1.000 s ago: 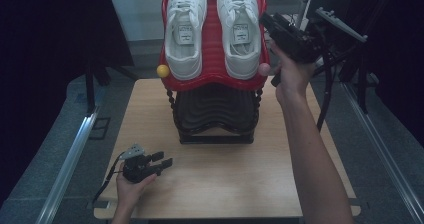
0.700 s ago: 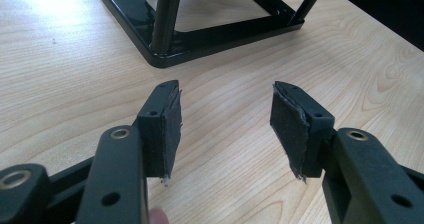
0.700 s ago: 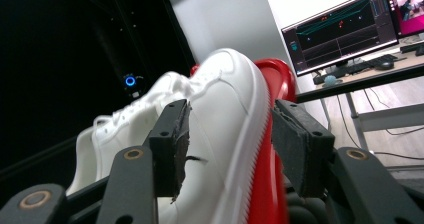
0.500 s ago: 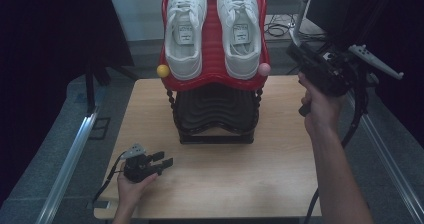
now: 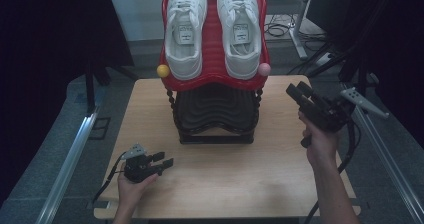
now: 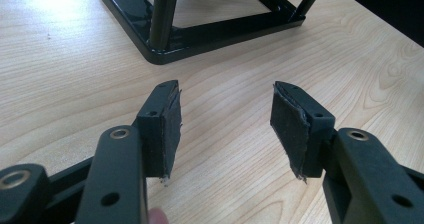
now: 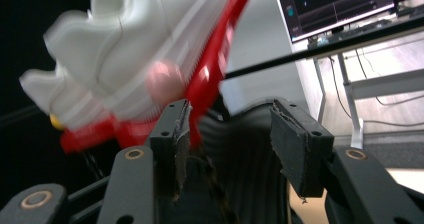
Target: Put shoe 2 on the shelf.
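My right gripper (image 5: 300, 92) – jaws wide, empty – sits nearer the shoes (image 5: 214, 29), up-left; left gripper (image 5: 162, 162) wide too, near edge.

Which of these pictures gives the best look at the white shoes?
The high view: both white shoes sit side by side on the red shelf, sharp from above. The right gripper view catches them blurred, from the side. The left gripper view looks at the rack's black base.

Pale wooden table (image 5: 210, 184) on grey carpeted floor (image 5: 60, 109), flanked by aluminium rails (image 5: 70, 159), hemmed by black curtains (image 5: 45, 29), with a lit monitor (image 7: 335, 6) on a white-legged desk (image 5: 295, 19) and loose cables (image 5: 277, 30) beyond.
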The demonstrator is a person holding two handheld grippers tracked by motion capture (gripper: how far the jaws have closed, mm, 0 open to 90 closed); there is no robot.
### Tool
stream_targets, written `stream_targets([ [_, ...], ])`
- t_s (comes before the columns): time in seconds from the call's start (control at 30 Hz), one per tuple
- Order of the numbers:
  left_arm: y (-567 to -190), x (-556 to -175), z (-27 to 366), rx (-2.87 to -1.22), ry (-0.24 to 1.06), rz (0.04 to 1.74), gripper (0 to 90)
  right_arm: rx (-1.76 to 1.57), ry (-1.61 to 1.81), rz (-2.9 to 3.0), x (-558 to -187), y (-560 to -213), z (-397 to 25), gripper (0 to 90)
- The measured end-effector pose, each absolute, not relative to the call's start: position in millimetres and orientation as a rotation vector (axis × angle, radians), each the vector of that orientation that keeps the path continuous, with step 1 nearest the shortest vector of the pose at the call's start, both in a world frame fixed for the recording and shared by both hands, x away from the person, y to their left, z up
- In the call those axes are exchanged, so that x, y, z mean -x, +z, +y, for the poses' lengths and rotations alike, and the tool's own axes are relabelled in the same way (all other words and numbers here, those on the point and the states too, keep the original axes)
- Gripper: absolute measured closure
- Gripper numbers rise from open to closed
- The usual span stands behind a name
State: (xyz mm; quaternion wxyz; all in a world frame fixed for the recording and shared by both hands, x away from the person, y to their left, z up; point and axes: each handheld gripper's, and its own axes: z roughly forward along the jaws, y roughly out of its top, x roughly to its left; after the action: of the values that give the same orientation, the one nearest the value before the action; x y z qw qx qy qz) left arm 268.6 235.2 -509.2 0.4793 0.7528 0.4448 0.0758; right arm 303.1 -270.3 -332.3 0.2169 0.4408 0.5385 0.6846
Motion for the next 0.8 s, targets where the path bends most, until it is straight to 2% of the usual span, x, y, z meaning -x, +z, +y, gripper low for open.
stream_targets([
  [0.5, -509, -269, 236, -1.837, 0.191, 1.087, 46.6, -1.330, 1.770, 1.616, -284, -438, -278, 49.8],
  [0.67, -510, -269, 235, -1.839, 0.190, 1.091, 46.6, -1.359, 1.731, 1.656, -283, -459, -278, 49.8],
  [0.8, -510, -269, 235, -1.840, 0.191, 1.092, 46.6, -1.367, 1.739, 1.646, -282, -463, -280, 49.9],
])
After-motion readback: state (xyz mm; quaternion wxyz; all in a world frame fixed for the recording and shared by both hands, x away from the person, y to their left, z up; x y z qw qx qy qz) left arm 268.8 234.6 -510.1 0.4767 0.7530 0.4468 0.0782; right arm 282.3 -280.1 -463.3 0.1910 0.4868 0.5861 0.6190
